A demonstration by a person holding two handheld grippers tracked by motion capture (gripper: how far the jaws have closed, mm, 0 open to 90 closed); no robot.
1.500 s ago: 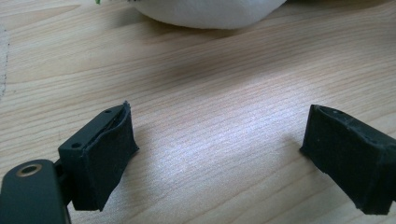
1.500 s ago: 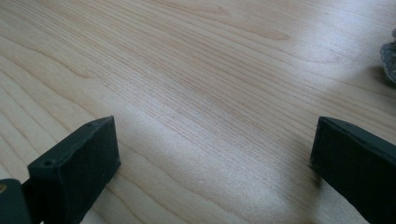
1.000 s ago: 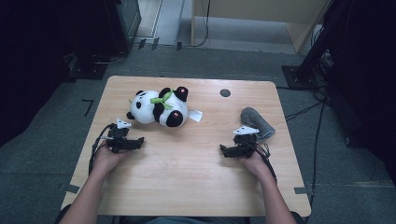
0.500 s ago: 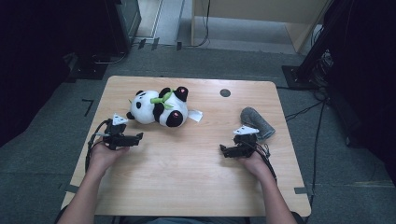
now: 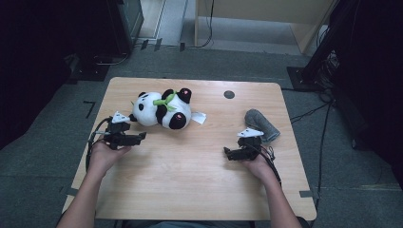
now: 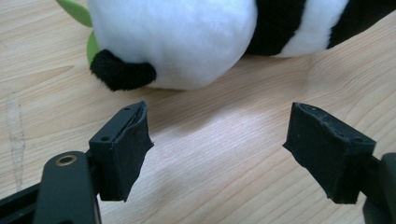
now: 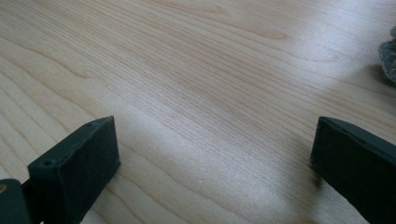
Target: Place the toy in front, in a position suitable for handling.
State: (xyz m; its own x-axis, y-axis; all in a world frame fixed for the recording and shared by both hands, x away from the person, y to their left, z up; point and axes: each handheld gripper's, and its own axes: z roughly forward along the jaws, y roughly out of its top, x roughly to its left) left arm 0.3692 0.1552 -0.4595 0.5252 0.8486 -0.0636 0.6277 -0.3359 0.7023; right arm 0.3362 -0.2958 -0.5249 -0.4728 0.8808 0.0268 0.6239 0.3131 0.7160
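Wooden surface (image 5: 190, 185) sitting on a grey floor, with a toy panda (image 5: 161, 108) lying on it.

Two hands are each holding a tool. Left tool (image 5: 141, 136) is resting just below the panda's head, its jaws standing wide apart with nothing between them, and the soft white fur is sitting close in front of them. Right tool (image 5: 227, 152) is lying well apart from the panda, jaws also wide apart over bare wood. Grey cloth (image 5: 262, 124) is lying near the right tool.
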